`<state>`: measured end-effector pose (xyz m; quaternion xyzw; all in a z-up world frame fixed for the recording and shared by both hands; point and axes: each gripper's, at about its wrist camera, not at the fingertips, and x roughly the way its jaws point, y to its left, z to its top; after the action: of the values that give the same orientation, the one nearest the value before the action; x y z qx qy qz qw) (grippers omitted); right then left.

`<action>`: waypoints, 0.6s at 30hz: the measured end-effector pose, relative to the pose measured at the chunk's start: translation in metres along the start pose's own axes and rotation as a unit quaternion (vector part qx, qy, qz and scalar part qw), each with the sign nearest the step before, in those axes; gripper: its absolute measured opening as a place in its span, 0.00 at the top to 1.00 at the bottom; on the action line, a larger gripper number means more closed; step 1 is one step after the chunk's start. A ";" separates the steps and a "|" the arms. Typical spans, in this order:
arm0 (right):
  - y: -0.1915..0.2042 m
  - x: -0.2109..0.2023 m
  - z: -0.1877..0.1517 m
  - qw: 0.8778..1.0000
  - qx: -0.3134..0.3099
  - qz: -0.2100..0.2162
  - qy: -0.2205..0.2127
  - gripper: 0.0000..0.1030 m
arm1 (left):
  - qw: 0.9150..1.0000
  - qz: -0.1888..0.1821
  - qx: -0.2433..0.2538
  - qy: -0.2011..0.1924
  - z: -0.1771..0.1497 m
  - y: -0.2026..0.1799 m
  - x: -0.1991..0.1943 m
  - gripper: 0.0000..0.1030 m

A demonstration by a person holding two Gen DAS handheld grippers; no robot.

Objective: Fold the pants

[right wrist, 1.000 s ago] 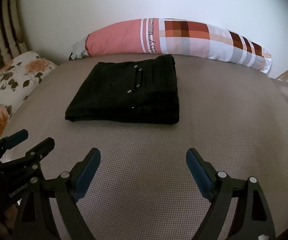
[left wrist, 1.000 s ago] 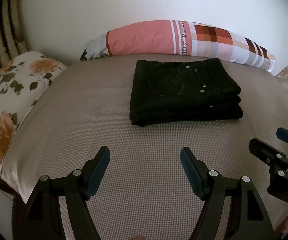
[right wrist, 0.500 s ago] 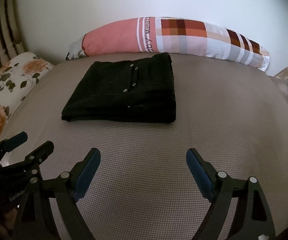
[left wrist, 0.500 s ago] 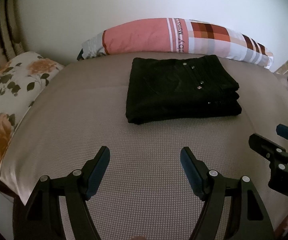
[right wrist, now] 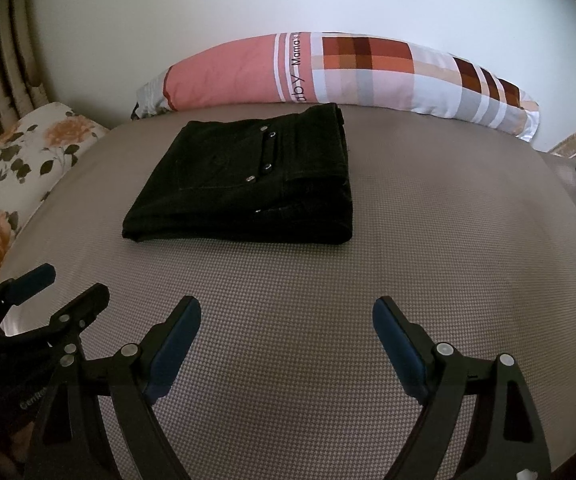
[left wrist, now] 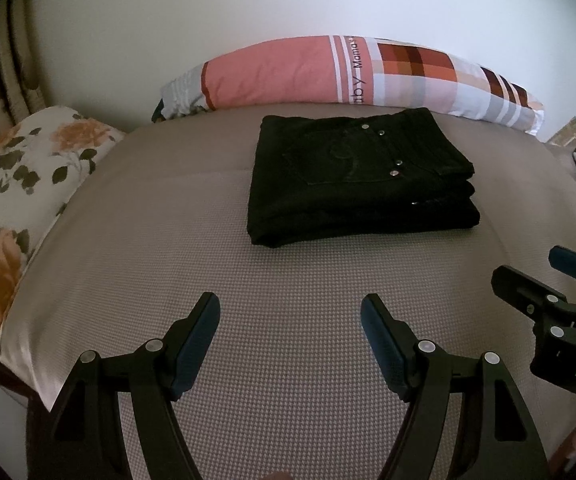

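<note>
Both your left gripper (left wrist: pixel 290 308) and right gripper (right wrist: pixel 285 312) hang wide and empty near you, since the pants (left wrist: pixel 358 176) lie fully folded by the far pillow (left wrist: pixel 328 76).

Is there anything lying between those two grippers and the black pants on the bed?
Nothing visible. The left gripper and right gripper are both open, with only bare bed cover between them and the folded black pants. The long pillow lies behind the pants, by the wall.

pants (left wrist: pixel 352 184): matt black denim, metal rivets; bedcover (left wrist: pixel 288 300): woven cloth
</note>
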<state>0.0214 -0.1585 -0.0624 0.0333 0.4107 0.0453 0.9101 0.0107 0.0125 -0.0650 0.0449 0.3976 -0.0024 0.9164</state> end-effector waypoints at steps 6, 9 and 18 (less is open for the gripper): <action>0.000 0.000 0.000 1.000 -0.001 -0.001 0.000 0.16 | 1.000 0.000 0.005 -0.006 -0.002 -0.002 -0.002 0.29; -0.001 0.000 0.000 1.000 -0.001 0.000 0.000 0.16 | 1.000 0.001 0.007 -0.010 -0.002 -0.002 -0.003 0.29; 0.000 0.000 0.001 1.000 -0.004 -0.001 -0.001 0.14 | 1.000 0.007 0.014 -0.016 -0.001 -0.002 -0.004 0.29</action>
<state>0.0221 -0.1586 -0.0623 0.0296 0.4099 0.0456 0.9105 0.0069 0.0106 -0.0626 0.0603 0.3823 -0.0018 0.9221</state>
